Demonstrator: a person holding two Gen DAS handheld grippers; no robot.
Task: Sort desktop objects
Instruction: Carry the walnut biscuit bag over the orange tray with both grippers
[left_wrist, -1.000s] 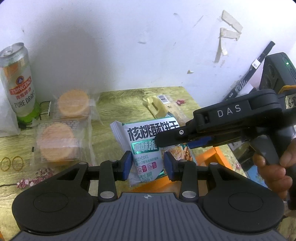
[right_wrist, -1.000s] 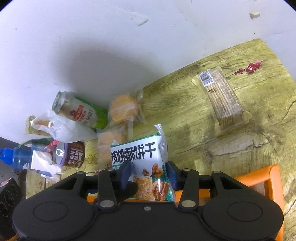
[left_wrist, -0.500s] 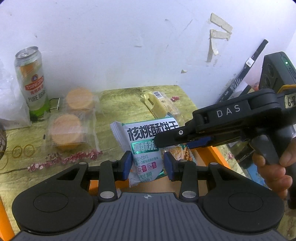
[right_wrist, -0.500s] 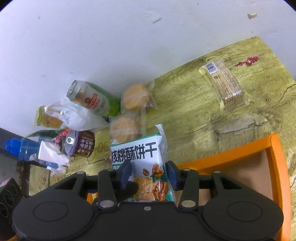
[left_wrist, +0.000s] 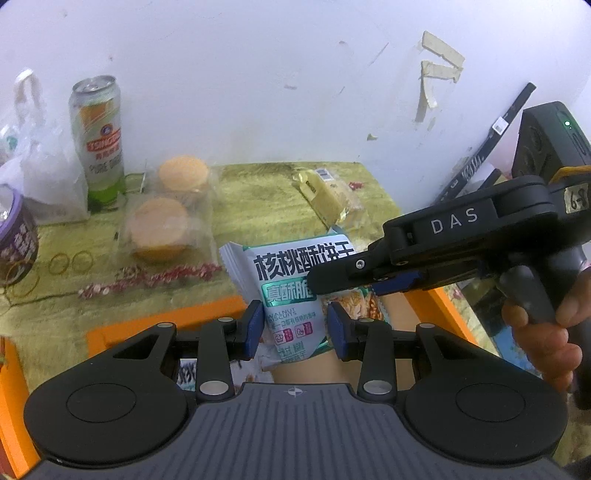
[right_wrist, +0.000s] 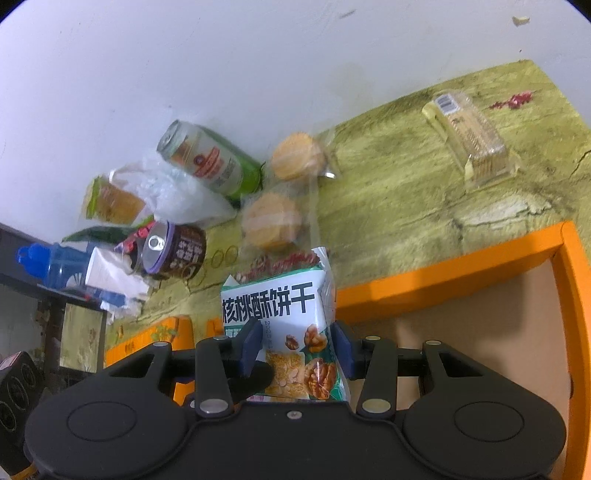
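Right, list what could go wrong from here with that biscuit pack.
1. Both tongs, left and right, clamp one walnut biscuit pack; pulling apart could tear the wrapper.
2. Pinching may crush the biscuits.
3. Released unevenly, it might catch the orange box rim and land on the table instead of inside.

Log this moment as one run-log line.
task: sort desktop | left gripper: shut on biscuit pack | right gripper: shut on biscuit pack | pack over orange box | not released
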